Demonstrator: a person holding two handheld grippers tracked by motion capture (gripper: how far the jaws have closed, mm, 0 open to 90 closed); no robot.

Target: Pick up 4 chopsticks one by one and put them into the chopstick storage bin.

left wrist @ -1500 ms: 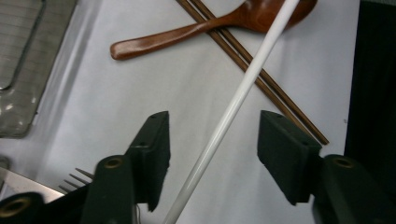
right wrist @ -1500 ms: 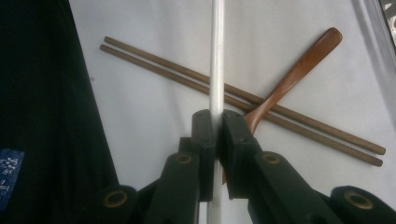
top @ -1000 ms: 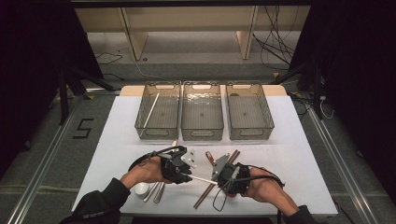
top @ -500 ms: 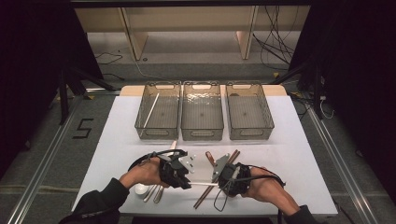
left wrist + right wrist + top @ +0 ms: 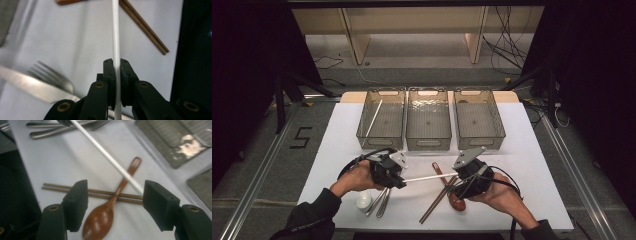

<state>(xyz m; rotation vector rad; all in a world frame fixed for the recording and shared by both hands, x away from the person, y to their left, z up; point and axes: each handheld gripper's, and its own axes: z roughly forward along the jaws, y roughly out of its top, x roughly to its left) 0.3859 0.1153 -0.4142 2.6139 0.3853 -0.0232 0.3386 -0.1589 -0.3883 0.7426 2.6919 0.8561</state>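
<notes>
My left gripper [image 5: 402, 180] is shut on a thin white chopstick [image 5: 429, 177] and holds it level above the table. In the left gripper view the pads [image 5: 110, 68] clamp the white chopstick [image 5: 115, 30] near one end. My right gripper [image 5: 460, 176] faces it from the right. Its jaws have just been opening and my right gripper [image 5: 115, 195] now stands open. The white chopstick's [image 5: 107, 157] free end lies between the jaws, close to the right-hand one, with neither pad pressing on it. A wooden spoon [image 5: 100, 220] and a pair of brown chopsticks [image 5: 100, 192] lie below.
Three clear bins stand side by side at the back: left [image 5: 379, 142], middle [image 5: 428, 144] and right [image 5: 479, 142]. The left one holds another white stick [image 5: 373, 119]. A fork and knife [image 5: 379, 202] and a small white piece [image 5: 363, 200] lie by my left hand.
The right gripper's jaws have opened off the white chopstick's end and that hand has drawn back to the right. The left gripper has closed tight on the chopstick and shifted slightly left.
</notes>
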